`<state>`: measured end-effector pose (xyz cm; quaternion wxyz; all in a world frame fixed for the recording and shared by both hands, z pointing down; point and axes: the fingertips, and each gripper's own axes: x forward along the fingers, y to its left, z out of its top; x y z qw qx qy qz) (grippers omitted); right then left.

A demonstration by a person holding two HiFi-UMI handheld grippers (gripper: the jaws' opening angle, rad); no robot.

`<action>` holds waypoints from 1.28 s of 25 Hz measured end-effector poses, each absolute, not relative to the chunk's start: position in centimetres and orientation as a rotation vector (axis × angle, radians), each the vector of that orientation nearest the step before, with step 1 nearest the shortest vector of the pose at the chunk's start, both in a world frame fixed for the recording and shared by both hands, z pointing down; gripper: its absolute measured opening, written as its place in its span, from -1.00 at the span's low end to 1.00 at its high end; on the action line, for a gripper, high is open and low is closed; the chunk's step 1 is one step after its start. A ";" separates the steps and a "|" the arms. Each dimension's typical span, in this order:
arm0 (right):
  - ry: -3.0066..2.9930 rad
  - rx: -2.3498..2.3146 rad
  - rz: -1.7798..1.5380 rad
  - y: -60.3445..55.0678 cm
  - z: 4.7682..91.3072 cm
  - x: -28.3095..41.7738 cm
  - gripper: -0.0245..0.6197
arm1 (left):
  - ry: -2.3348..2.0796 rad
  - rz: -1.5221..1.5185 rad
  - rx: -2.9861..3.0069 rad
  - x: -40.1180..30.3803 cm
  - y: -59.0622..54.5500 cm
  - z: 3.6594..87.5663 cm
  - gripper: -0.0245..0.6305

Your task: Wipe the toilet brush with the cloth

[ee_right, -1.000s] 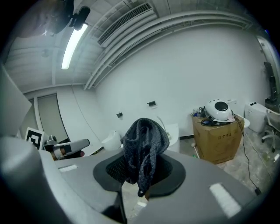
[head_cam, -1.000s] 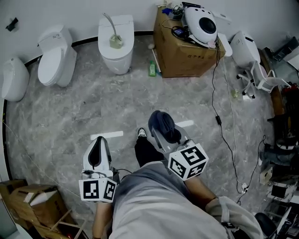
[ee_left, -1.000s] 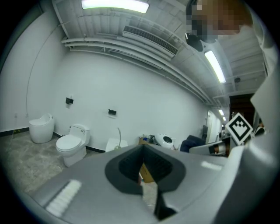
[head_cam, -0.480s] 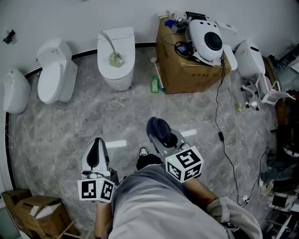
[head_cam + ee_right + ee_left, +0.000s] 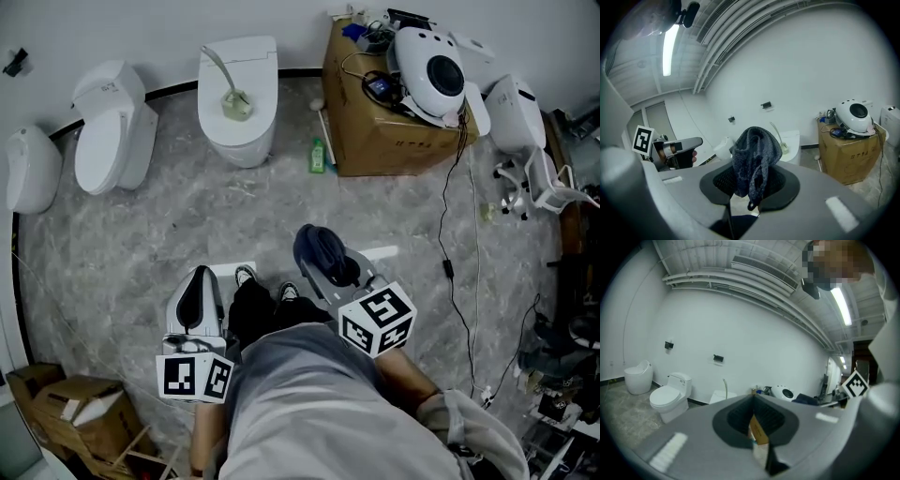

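Looking down from the head: the left gripper and the right gripper are held low over the grey floor.
Toilet brush: it sits on top of the middle toilet by the wall, well apart from both grippers.
Left gripper view: the jaws are pressed together and hold nothing. The toilet brush shows far ahead.
Right gripper view: the jaws squeeze the dark cloth, which bunches up above them. A small bit hangs down. The toilet brush is far behind it.
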<state>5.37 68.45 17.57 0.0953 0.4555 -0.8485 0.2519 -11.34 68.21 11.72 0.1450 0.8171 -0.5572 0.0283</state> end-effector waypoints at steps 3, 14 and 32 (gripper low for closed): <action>-2.514 1.347 0.769 68.1 18.1 5.6 -0.63 | -1.584 0.089 2.352 -10.8 67.6 12.4 -0.93; -2.480 1.423 0.751 61.5 18.7 5.5 -0.63 | -1.521 0.080 2.403 -10.7 60.0 13.0 -0.93; -2.387 1.422 0.820 43.1 18.9 -0.9 -0.65 | -1.406 0.043 2.417 -15.7 39.8 12.3 -0.93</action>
